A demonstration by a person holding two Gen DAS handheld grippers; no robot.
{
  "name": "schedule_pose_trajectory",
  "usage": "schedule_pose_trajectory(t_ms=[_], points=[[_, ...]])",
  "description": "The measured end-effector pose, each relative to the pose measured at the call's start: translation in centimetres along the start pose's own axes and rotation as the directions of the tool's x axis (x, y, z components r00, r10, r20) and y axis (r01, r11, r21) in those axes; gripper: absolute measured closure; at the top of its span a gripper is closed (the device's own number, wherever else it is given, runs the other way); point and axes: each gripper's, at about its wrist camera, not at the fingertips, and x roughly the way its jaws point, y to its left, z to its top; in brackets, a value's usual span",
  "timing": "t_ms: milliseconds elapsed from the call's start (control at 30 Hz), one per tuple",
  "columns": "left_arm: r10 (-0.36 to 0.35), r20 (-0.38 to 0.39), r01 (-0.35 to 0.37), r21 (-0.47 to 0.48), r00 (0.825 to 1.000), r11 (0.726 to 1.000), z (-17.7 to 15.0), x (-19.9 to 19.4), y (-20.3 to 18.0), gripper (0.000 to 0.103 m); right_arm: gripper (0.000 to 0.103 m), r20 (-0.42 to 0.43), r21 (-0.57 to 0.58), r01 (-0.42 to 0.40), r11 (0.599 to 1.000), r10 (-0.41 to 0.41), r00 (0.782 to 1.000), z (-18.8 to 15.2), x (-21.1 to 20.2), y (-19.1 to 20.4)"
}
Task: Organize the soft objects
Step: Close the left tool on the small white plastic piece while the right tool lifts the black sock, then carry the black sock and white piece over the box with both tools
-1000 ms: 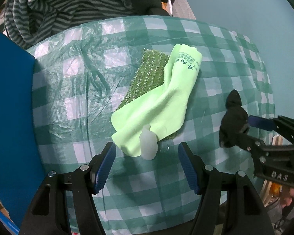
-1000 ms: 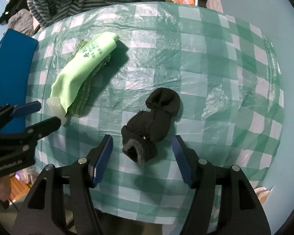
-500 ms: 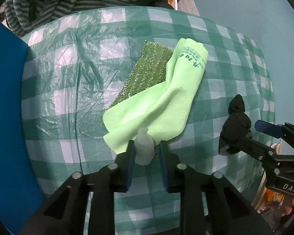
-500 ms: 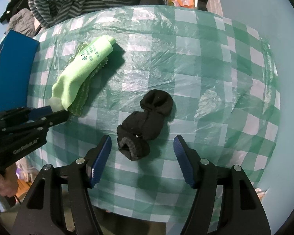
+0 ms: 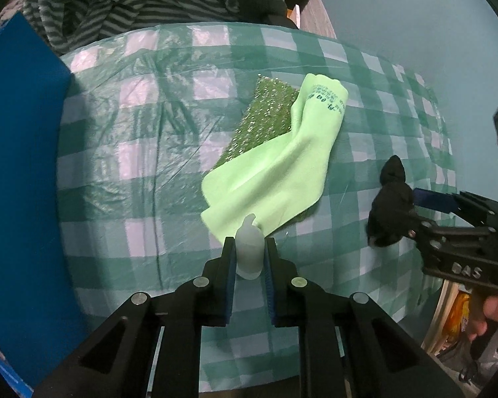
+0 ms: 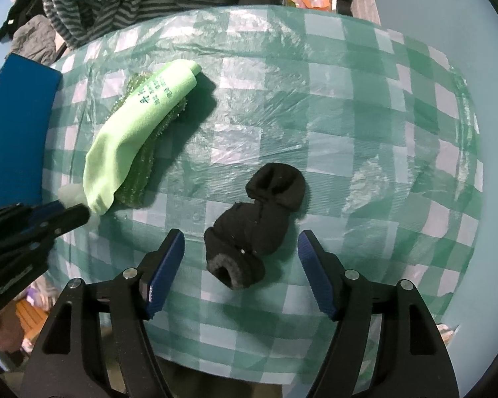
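**A:** What is nearest in each view, and what are the grippers doing?

**B:** In the left wrist view, the left gripper [image 5: 249,258] is clamping its two blue-padded fingers on a small pale translucent soft lump [image 5: 248,252], which is lying at the near edge of the green-and-white checked plastic tablecloth [image 5: 132,165]. In the right wrist view, the right gripper [image 6: 240,265] is hovering with its fingers spread wide, one on each side of a rolled black sock [image 6: 252,229], touching neither side.

**A:** And farther out?

**B:** Just past the lump, towards 12 o'clock, a lime-green sock with printed lettering [image 5: 282,169] is draping over a glittery dark-green scouring pad [image 5: 265,116]. At 9 o'clock a flat blue board [image 5: 20,182] is lining the table edge. Beyond the table, at 11 o'clock, a heap of grey striped clothing [image 5: 123,3] is piling up.

**A:** Which step is in hand?

**B:** Judging by the grips, pick-up is underway: the lump is being secured, the black sock is not yet taken.

**A:** What is the next move calling for?

**B:** Probably squeezing the right fingers onto the sock's bulky middle, then lifting both pieces clear without dragging the lime-green sock, whose cuff is lying just beside the lump.
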Motion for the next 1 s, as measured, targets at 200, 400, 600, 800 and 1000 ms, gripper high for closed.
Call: schedule_pose_trajectory(t_ms=[200,400,600,800,1000], points=[[0.012,0.010,-0.012,0.012,1.000,1.000,-0.7,-1.0,0.7,0.088,0.032,-0.037,0.004,0.026,1.000,-0.026,0.999,-0.1,1.8,0.5],[0.023,0.018,-0.024,0.022,1.000,0.999,-1.5,-1.8,1.2,0.088,0.057,-0.019,0.009,0.022,1.000,-0.021,1.000,-0.3,2.0,1.0],[0.044,0.045,-0.047,0.056,0.998,0.997,-1.8,-3.2,1.5,0.088,0.061,0.006,0.000,0.005,1.000,-0.005,1.000,-0.5,0.9,1.6],[0.060,0.083,-0.066,0.076,0.995,0.995,-2.0,-5.3,2.0,0.088,0.061,0.034,-0.027,0.012,1.000,-0.011,0.999,-0.5,-0.8,2.9],[0.067,0.102,-0.076,0.080,0.992,0.994,-2.2,-6.9,2.9,0.088,0.061,0.073,-0.073,0.018,0.997,-0.013,0.997,-0.7,-2.8,4.3]])
